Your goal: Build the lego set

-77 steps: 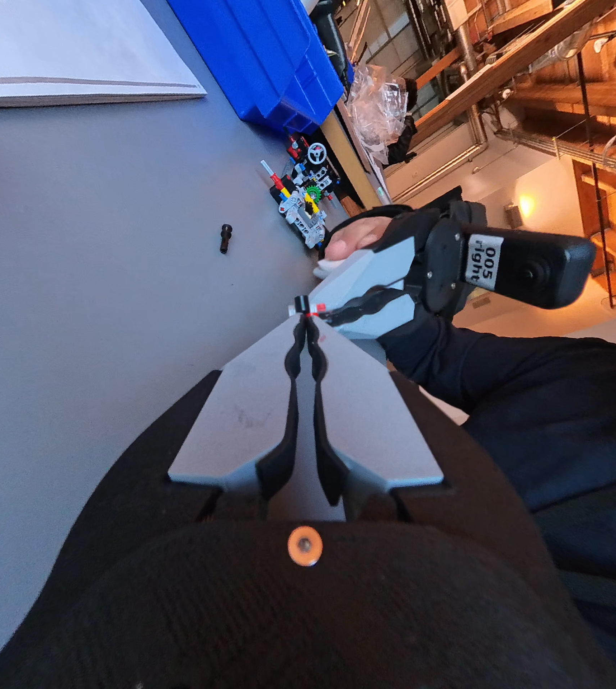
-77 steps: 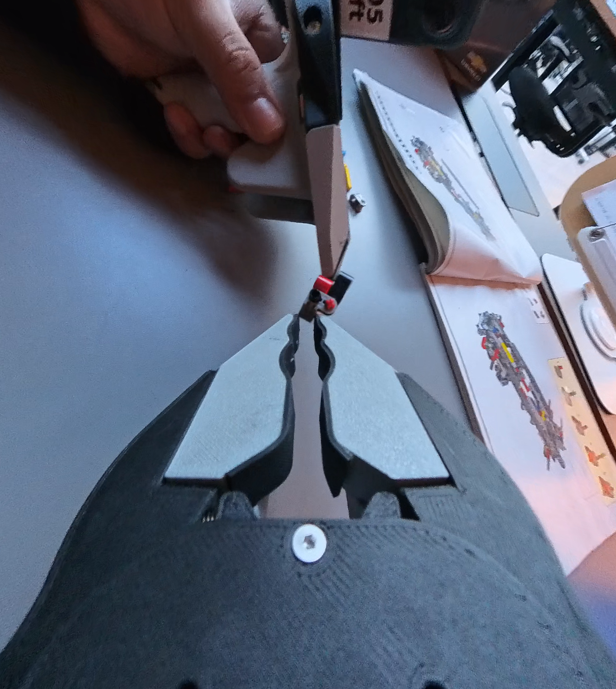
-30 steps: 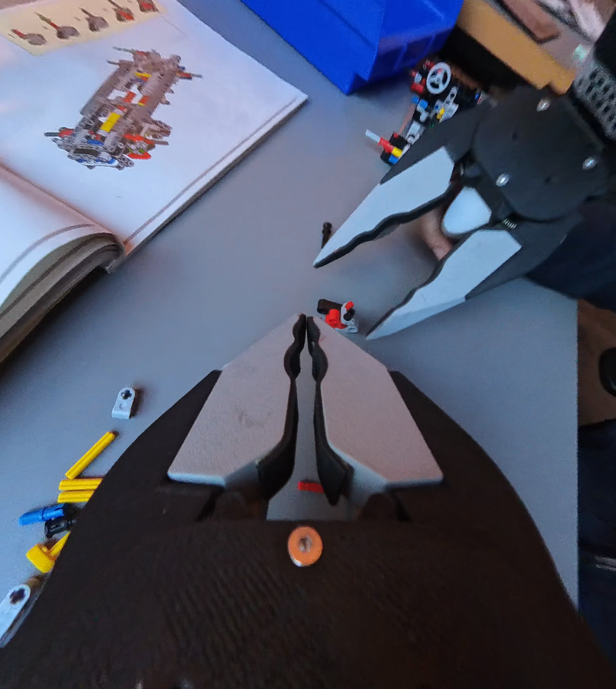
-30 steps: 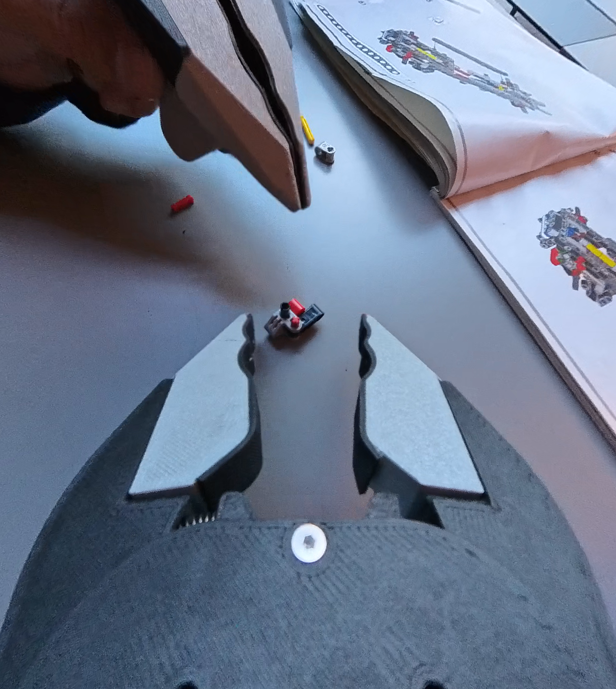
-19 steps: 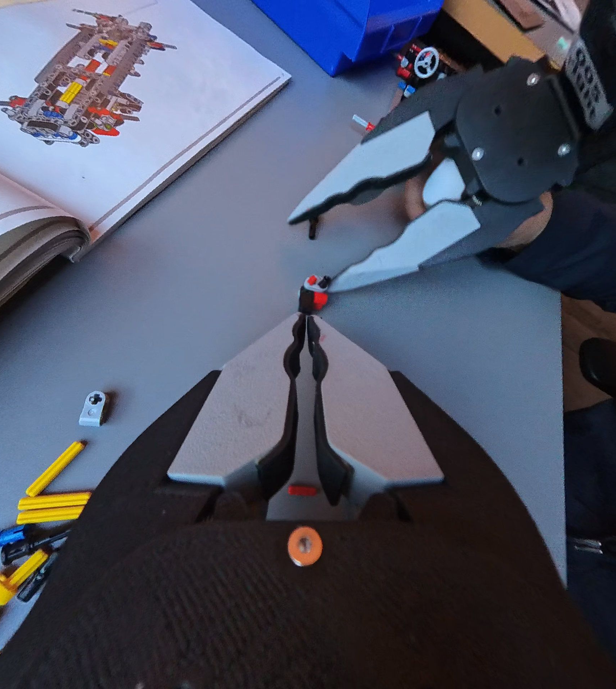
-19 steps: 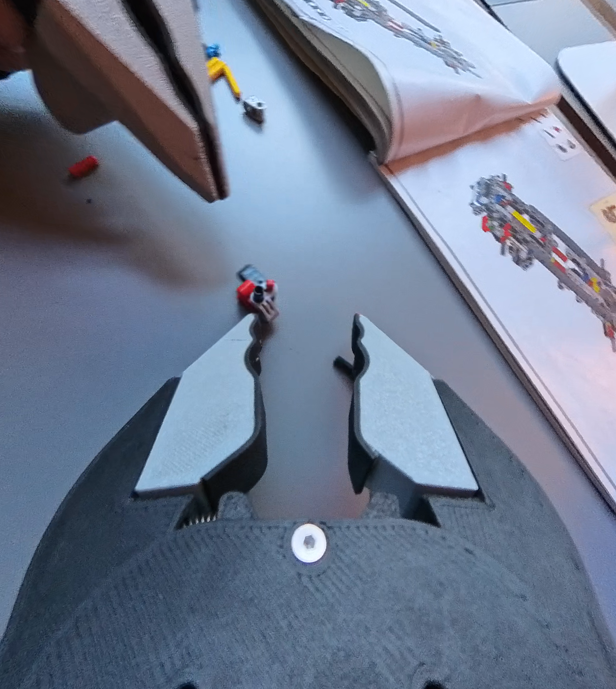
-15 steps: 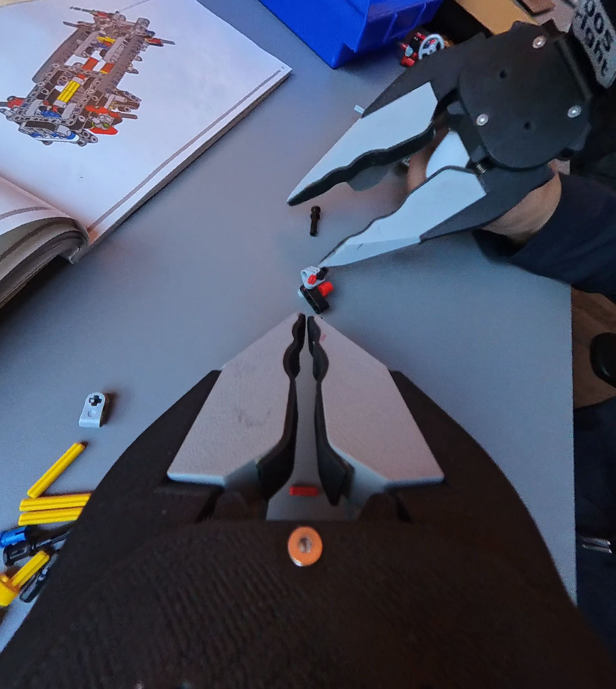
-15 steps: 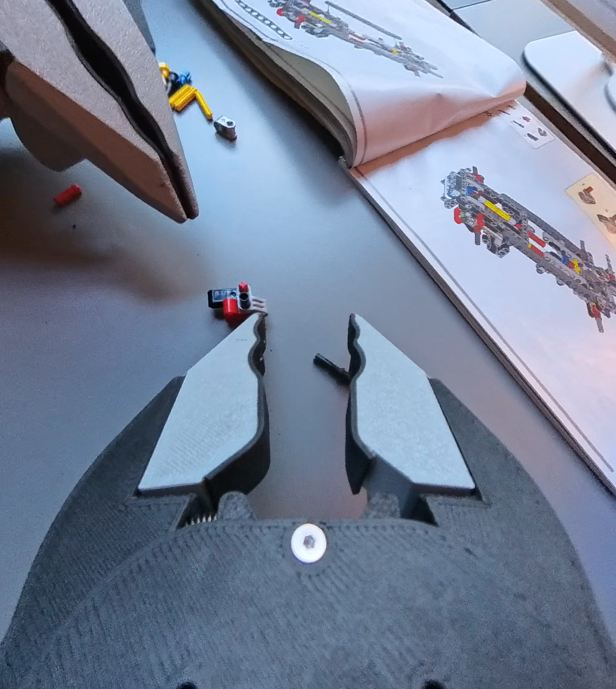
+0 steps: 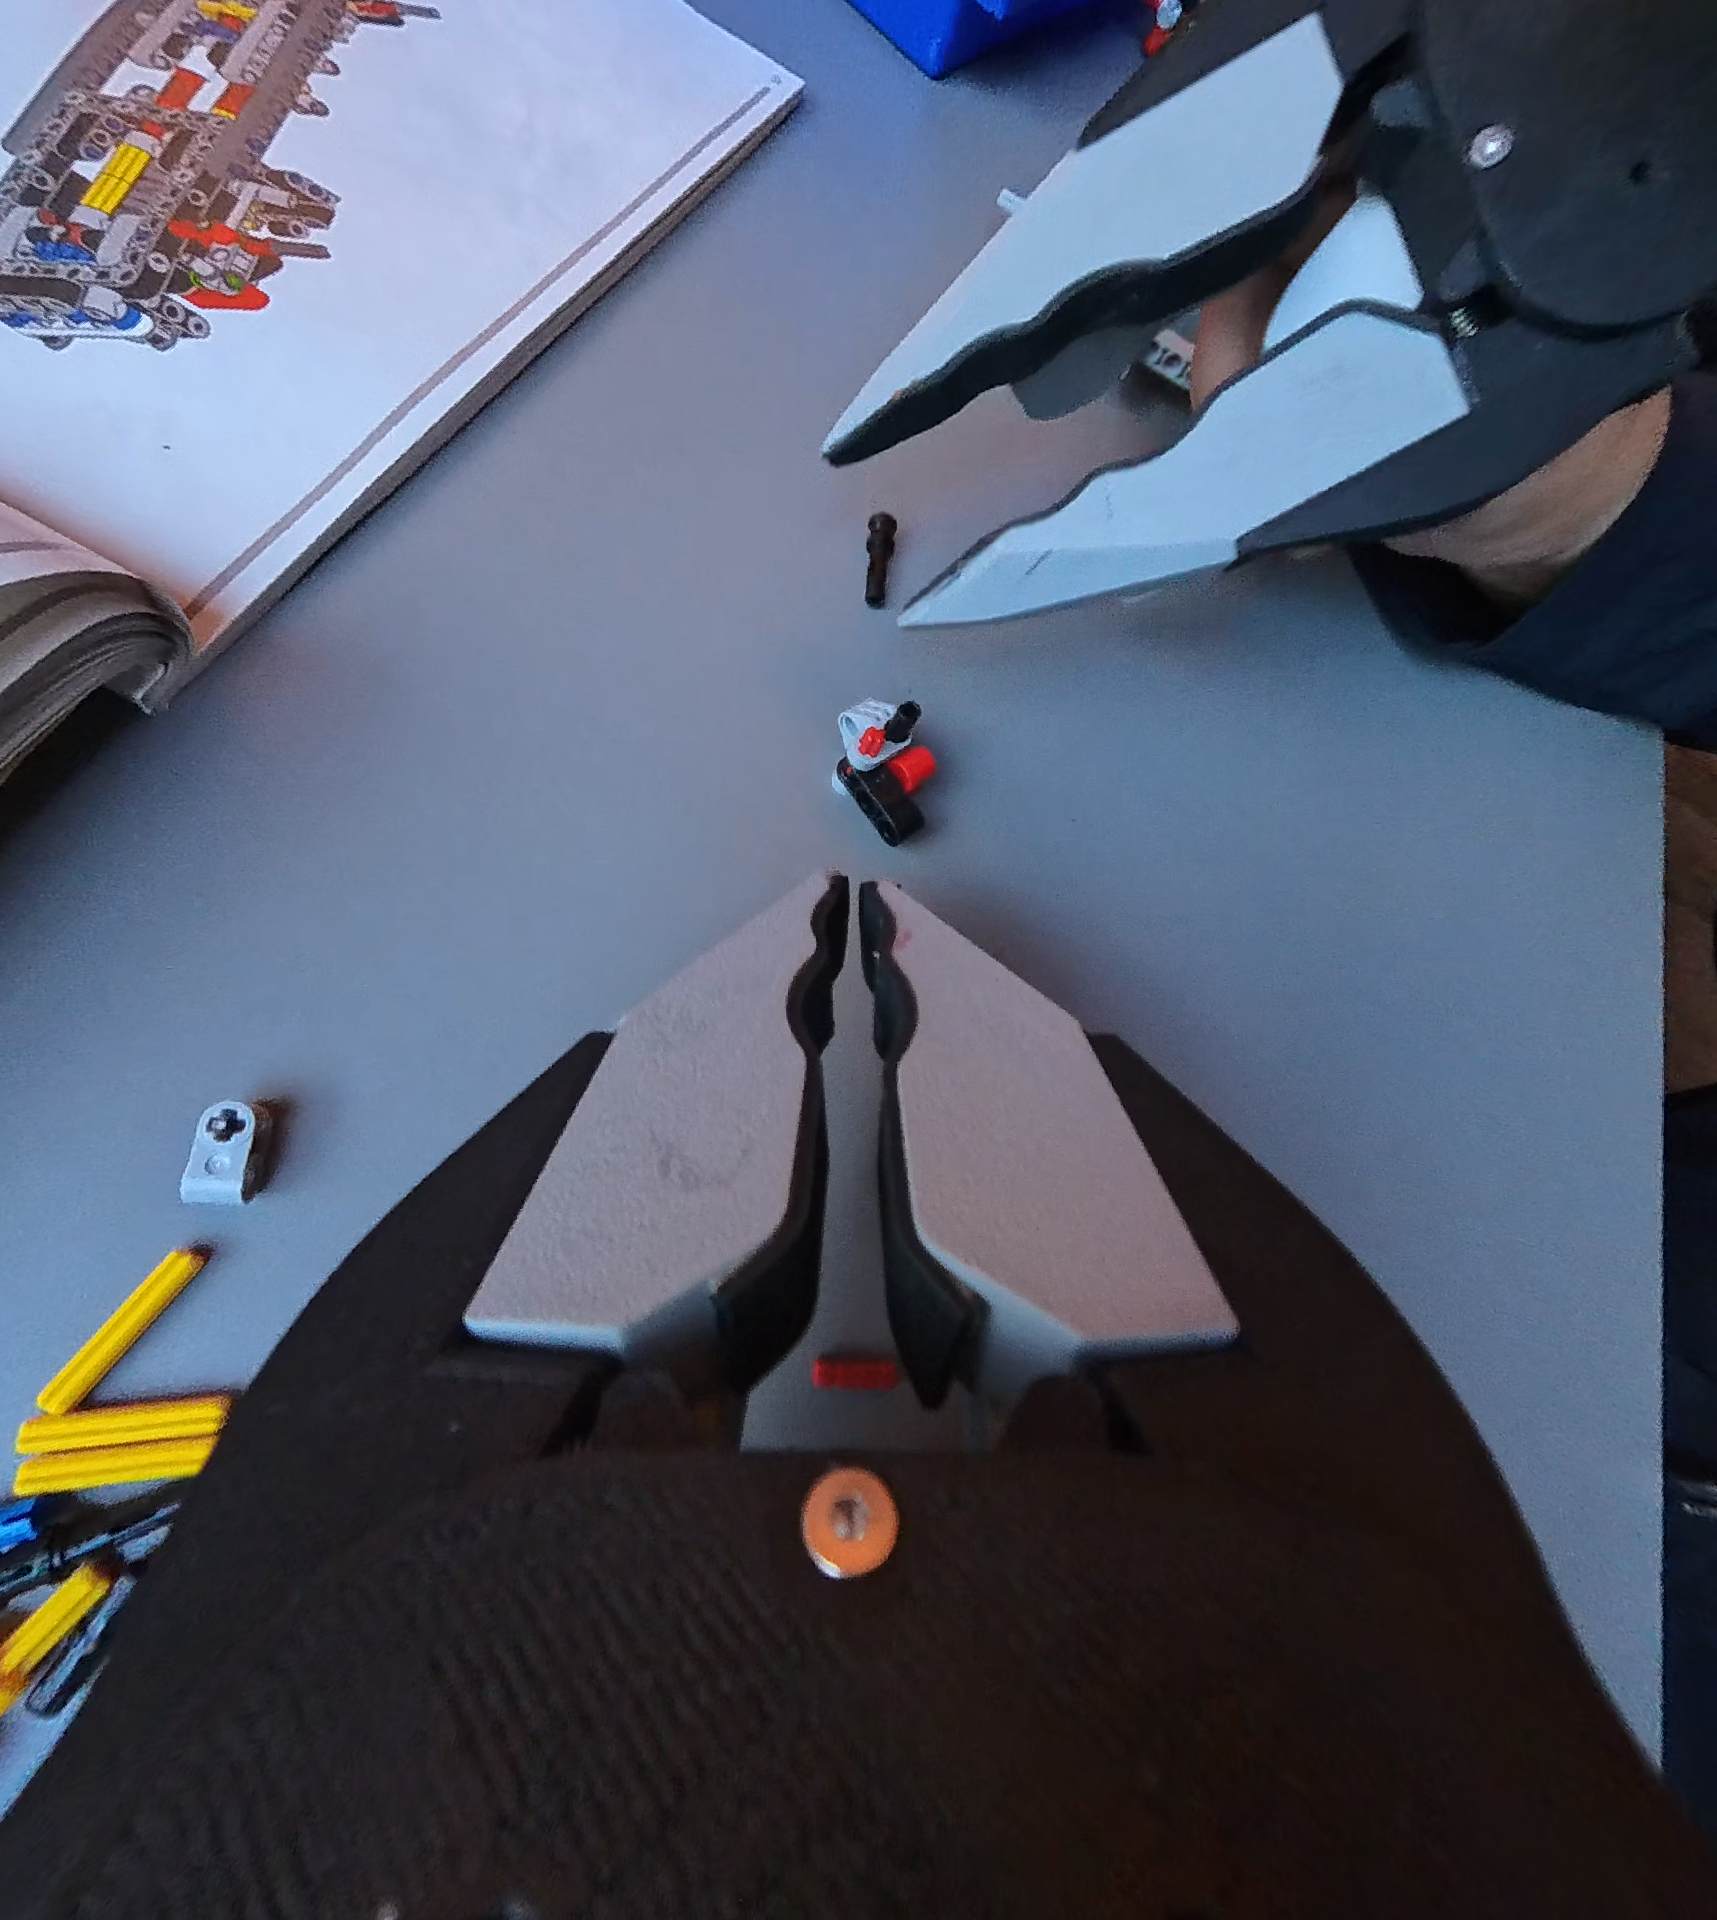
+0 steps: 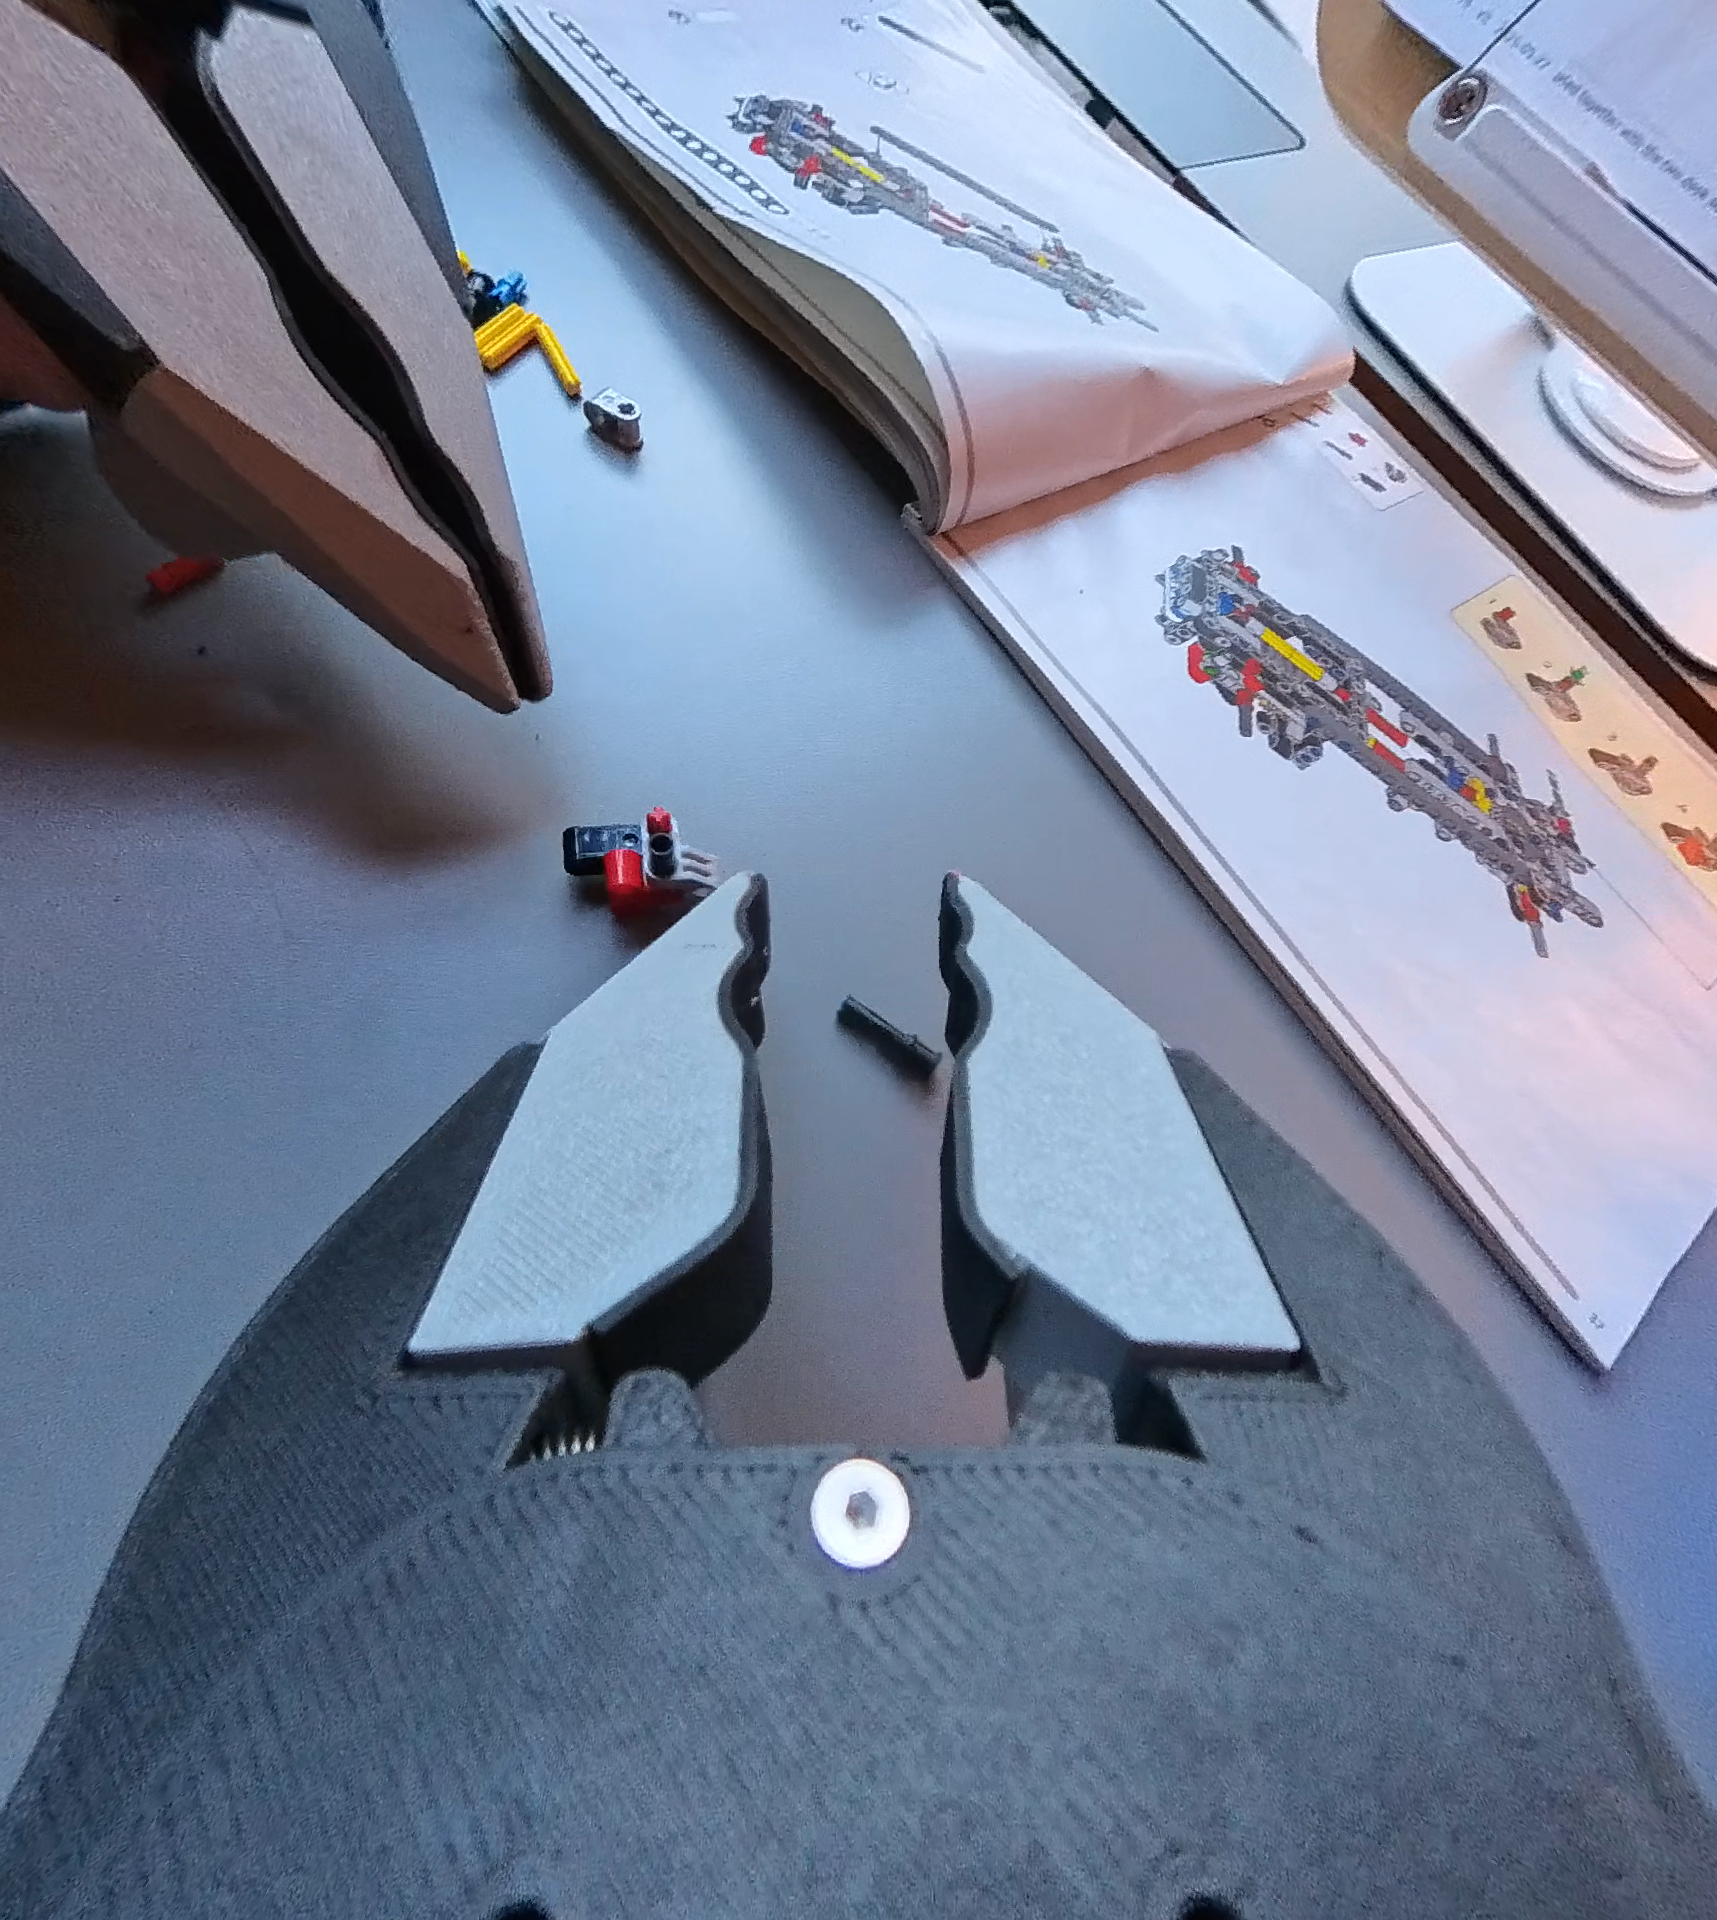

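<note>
A small assembly of grey, black and red bricks (image 9: 882, 769) lies loose on the grey table, just ahead of my left gripper (image 9: 852, 885), which is shut with nothing between its pads. The assembly also shows in the right wrist view (image 10: 638, 858), beside the tip of my right gripper's left finger (image 10: 719, 925). My right gripper (image 10: 852, 888) is open over the table. A black pin (image 10: 887, 1031) lies on the table between its fingers, near the right one, with no pad pressing on it. The pin also shows in the left wrist view (image 9: 879, 557), between the right gripper's fingers (image 9: 947, 597).
An open instruction book (image 9: 334, 260) lies at the left, also in the right wrist view (image 10: 1353, 831). Yellow rods (image 9: 116, 1423), a grey connector (image 9: 225, 1151), a red piece (image 9: 854, 1371) and blue and black bits lie near my left gripper. A blue bin (image 9: 947, 31) stands at the back. The tips of one gripper are about 7 centimeters away from the tips of the other.
The brick assembly left both grips and now lies on the table. My right gripper opened, moved sideways over the black pin and has been narrowing. My left gripper stayed shut and backed off slightly.
</note>
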`<state>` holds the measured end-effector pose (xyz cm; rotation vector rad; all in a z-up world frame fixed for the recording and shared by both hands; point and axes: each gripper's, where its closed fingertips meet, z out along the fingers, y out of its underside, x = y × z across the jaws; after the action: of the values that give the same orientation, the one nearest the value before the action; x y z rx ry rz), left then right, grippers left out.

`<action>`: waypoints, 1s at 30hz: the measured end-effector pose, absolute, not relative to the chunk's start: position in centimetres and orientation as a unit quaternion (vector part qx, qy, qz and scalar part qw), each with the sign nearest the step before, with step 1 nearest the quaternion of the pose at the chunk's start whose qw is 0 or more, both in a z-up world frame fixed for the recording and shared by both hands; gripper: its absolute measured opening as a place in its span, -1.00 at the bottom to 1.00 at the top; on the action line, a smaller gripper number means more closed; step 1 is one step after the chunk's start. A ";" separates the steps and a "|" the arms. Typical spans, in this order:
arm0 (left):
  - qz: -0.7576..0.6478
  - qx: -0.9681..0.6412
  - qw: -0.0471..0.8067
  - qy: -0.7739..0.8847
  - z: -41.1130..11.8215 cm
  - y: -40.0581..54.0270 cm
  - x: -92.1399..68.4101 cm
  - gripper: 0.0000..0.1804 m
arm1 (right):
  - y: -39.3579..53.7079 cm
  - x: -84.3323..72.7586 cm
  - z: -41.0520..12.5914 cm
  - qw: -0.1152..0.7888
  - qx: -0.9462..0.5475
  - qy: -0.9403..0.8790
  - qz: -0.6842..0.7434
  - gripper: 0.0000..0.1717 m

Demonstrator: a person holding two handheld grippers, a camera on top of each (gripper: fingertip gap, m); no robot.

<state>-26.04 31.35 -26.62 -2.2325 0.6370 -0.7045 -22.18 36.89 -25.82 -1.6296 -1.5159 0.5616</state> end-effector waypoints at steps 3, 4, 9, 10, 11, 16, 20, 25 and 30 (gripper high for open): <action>-0.271 -0.863 0.346 0.250 -26.9 31.3 -25.9 -1.00 | 36.8 -22.2 -25.6 0.413 -0.645 -0.602 0.228 -0.70; -0.269 -0.863 0.345 0.252 -27.0 31.3 -25.8 -1.00 | 36.8 -22.2 -25.7 0.413 -0.643 -0.603 0.228 -0.71; -0.265 -0.864 0.343 0.257 -27.1 31.2 -25.7 -1.00 | 37.0 -22.0 -25.5 0.418 -0.641 -0.604 0.221 -0.73; -0.266 -0.864 0.343 0.257 -27.1 31.2 -25.7 -1.00 | 37.1 -21.9 -25.4 0.420 -0.641 -0.603 0.221 -0.74; -0.266 -0.863 0.342 0.258 -27.1 31.2 -25.6 -1.00 | 37.2 -21.8 -25.4 0.421 -0.642 -0.602 0.221 -0.74; -0.276 -0.860 0.336 0.268 -27.4 30.8 -24.4 -1.00 | 38.0 -21.2 -25.9 0.413 -0.648 -0.607 0.200 -0.73; -0.268 -0.864 0.312 0.289 -28.4 30.3 -23.3 -0.99 | 38.0 -20.5 -27.8 0.368 -0.660 -0.632 0.172 -0.74; -0.256 -0.860 0.317 0.308 -28.3 30.0 -22.8 -0.99 | 38.1 -19.9 -28.4 0.350 -0.662 -0.644 0.157 -0.75; -0.256 -0.858 0.328 0.302 -27.7 30.1 -23.3 -0.99 | 37.9 -19.3 -28.3 0.343 -0.645 -0.665 0.153 -0.70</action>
<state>-23.25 30.09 -27.69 -2.2466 0.7914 -0.6694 -19.32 37.88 -28.32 -1.6764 -1.7287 0.3965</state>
